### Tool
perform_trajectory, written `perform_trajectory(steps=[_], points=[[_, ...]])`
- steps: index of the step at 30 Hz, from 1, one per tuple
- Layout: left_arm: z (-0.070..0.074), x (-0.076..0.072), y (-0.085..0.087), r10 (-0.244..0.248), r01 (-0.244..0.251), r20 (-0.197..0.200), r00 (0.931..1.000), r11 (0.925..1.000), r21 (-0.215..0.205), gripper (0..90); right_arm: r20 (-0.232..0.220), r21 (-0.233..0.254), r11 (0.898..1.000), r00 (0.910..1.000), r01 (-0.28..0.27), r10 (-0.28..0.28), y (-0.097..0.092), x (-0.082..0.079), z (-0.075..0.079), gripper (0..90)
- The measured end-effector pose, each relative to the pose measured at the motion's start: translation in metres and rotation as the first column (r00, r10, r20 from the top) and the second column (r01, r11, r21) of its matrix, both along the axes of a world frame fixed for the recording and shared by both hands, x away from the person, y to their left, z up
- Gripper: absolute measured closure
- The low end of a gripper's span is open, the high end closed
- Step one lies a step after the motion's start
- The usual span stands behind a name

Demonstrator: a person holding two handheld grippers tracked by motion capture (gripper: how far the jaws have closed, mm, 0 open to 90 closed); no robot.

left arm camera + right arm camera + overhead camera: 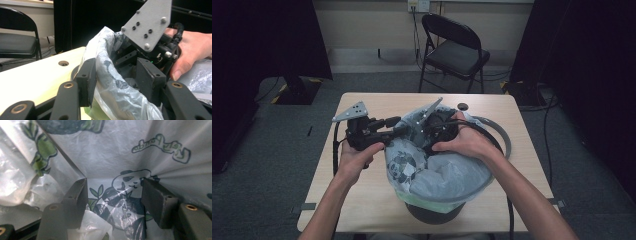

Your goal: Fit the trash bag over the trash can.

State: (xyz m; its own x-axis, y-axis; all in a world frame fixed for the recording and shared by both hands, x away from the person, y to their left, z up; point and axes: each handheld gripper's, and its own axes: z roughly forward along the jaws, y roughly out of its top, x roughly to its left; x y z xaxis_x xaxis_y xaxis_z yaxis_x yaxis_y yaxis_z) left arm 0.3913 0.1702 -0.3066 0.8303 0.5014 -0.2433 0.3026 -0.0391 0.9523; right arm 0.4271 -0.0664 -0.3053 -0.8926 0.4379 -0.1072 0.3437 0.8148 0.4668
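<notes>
Plastic bag [447,170] rim between left gripper [404,131] jaws — unpinched

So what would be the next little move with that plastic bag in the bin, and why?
Probably close the left gripper on the bag's rim. That edge stands loose between its jaws, not yet pinched, while the right gripper reaches open inside the panda-printed bag lining the bin. Gripping the edge would likely steady it.

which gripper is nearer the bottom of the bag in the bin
Right. The right gripper reaches down inside the plastic bag, its open jaws facing the panda print with nothing between them. The left gripper is up at the bag's rim, its jaws straddling the edge of the plastic.
</notes>
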Motion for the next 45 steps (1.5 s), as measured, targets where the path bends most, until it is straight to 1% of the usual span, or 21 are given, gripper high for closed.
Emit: perform_trajectory(steps=[2, 3, 5, 7, 8, 10, 12, 13, 15, 19, 21, 24, 28, 30, 31, 33, 35, 37, 39, 42, 45], points=[[0.001, 0.001, 0.000, -0.002, 0.002, -0.001, 1.0000, 1.0000, 0.004, 51.7, 0.017, 0.065, 0.998, 0.9998, -0.008, 0.007, -0.002, -0.002, 0.009, 34.8], [0.001, 0.001, 0.000, -0.003, 0.003, -0.004, 1.0000, 1.0000, 0.008, 51.7, 0.021, 0.139, 0.990, 0.9997, -0.015, 0.012, -0.004, -0.003, 0.016, 34.4], [0.001, 0.003, 0.000, -0.001, 0.001, -0.008, 1.0000, 1.0000, 0.007, 53.2, 0.021, 0.257, 0.965, 0.9988, -0.049, 0.045, -0.008, -0.009, 0.032, 30.7], [0.000, 0.005, 0.001, -0.002, 0.002, -0.015, 0.9999, 1.0000, -0.004, 54.4, 0.016, 0.347, 0.933, 0.9953, -0.095, 0.095, -0.009, -0.016, 0.048, 30.2], [0.000, 0.006, 0.002, 0.003, -0.003, -0.017, 0.9999, 0.9999, -0.010, 54.7, 0.024, 0.364, 0.923, 0.9922, -0.122, 0.122, -0.009, -0.021, 0.054, 30.3], [-0.002, 0.007, 0.002, 0.003, -0.004, -0.028, 0.9996, 0.9995, -0.031, 55.5, 0.011, 0.356, 0.916, 0.9805, -0.187, 0.196, -0.002, -0.032, 0.058, 30.8], [-0.003, 0.007, 0.002, 0.006, -0.007, -0.030, 0.9995, 0.9991, -0.043, 56.2, -0.015, 0.318, 0.919, 0.9678, -0.234, 0.251, 0.007, -0.043, 0.051, 33.7], [-0.003, 0.007, 0.002, 0.005, -0.007, -0.031, 0.9995, 0.9990, -0.044, 56.4, -0.025, 0.284, 0.926, 0.9633, -0.249, 0.267, 0.012, -0.046, 0.045, 33.6], [-0.002, 0.008, 0.003, 0.005, -0.007, -0.030, 0.9995, 0.9992, -0.040, 57.1, -0.036, 0.253, 0.940, 0.9685, -0.230, 0.246, 0.019, -0.046, 0.033, 33.6], [-0.001, 0.008, 0.003, 0.010, -0.011, -0.026, 0.9996, 0.9996, -0.027, 58.1, -0.056, 0.232, 0.950, 0.9727, -0.207, 0.225, 0.028, -0.043, 0.017, 31.7], [-0.001, 0.008, 0.004, 0.014, -0.015, -0.026, 0.9996, 0.9994, -0.030, 58.7, -0.046, 0.193, 0.961, 0.9761, -0.200, 0.212, 0.033, -0.041, 0.011, 30.1], [-0.002, 0.008, 0.005, 0.013, -0.014, -0.032, 0.9994, 0.9993, -0.035, 58.8, -0.040, 0.137, 0.979, 0.9866, -0.151, 0.158, 0.036, -0.037, 0.004, 28.7], [-0.002, 0.008, 0.005, 0.015, -0.017, -0.036, 0.9993, 0.9991, -0.038, 59.0, -0.012, 0.077, 0.989, 0.9921, -0.124, 0.125, 0.036, -0.033, -0.003, 26.7], [-0.001, 0.008, 0.005, 0.014, -0.016, -0.034, 0.9993, 0.9993, -0.033, 59.0, -0.026, 0.024, 0.994, 0.9943, -0.103, 0.104, 0.036, -0.030, -0.009, 24.7], [-0.001, 0.008, 0.004, 0.019, -0.020, -0.030, 0.9994, 0.9994, -0.029, 59.1, -0.015, 0.000, 0.994, 0.9942, -0.107, 0.107, 0.036, -0.029, -0.011, 25.0], [0.000, 0.007, 0.004, 0.021, -0.021, -0.025, 0.9995, 0.9996, -0.020, 59.3, -0.009, 0.008, 0.996, 0.9956, -0.093, 0.093, 0.035, -0.030, -0.007, 25.9], [-0.001, 0.008, 0.005, 0.020, -0.021, -0.023, 0.9995, 0.9995, -0.024, 59.2, 0.020, 0.068, 0.994, 0.9966, -0.081, 0.080, 0.033, -0.027, 0.001, 25.8], [-0.001, 0.008, 0.005, 0.017, -0.017, -0.022, 0.9996, 0.9995, -0.026, 58.9, 0.050, 0.127, 0.991, 0.9982, -0.040, 0.034, 0.028, -0.023, 0.009, 26.2], [-0.001, 0.008, 0.005, 0.019, -0.019, -0.021, 0.9996, 0.9994, -0.028, 58.9, 0.066, 0.145, 0.989, 0.9978, -0.020, 0.011, 0.022, -0.019, 0.014, 25.6], [-0.001, 0.008, 0.005, 0.018, -0.018, -0.021, 0.9996, 0.9994, -0.028, 58.8, 0.038, 0.182, 0.983, 0.9985, 0.032, -0.039, 0.010, -0.010, 0.016, 30.9], [-0.001, 0.007, 0.005, 0.018, -0.018, -0.019, 0.9997, 0.9996, -0.020, 58.9, -0.001, 0.164, 0.986, 0.9993, 0.036, -0.036, 0.005, -0.005, 0.013, 28.9]])
